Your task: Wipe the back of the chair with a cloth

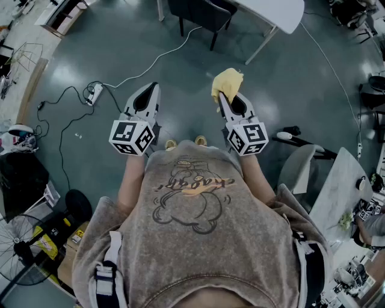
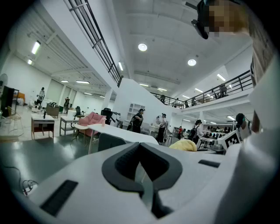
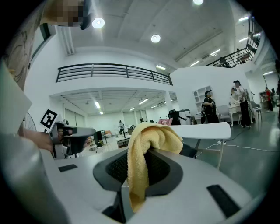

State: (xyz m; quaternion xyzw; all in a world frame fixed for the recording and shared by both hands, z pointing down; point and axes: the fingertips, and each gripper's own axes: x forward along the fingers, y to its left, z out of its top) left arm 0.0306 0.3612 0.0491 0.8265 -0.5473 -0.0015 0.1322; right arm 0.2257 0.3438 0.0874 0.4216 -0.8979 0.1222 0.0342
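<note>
Head view, centre of frame: the left forearm [image 1: 129, 182] & right forearm [image 1: 257, 178] reach fwd side by side, each hand holding a gripper that points to the top of the frame. The left gripper [image 1: 153, 88], left of centre, has its jaws together w/ nothing btwn them. The right gripper [image 1: 222, 100], right of centre, has its jaws clamped on a yellow cloth [image 1: 227, 82] (it bunches over the tips & hangs down btwn the pads).

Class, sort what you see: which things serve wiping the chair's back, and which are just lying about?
For the job: yellow cloth, clamped in the right gripper; dark chair.
Just lying about: power strip with its cable; white table; floor fan.
</note>
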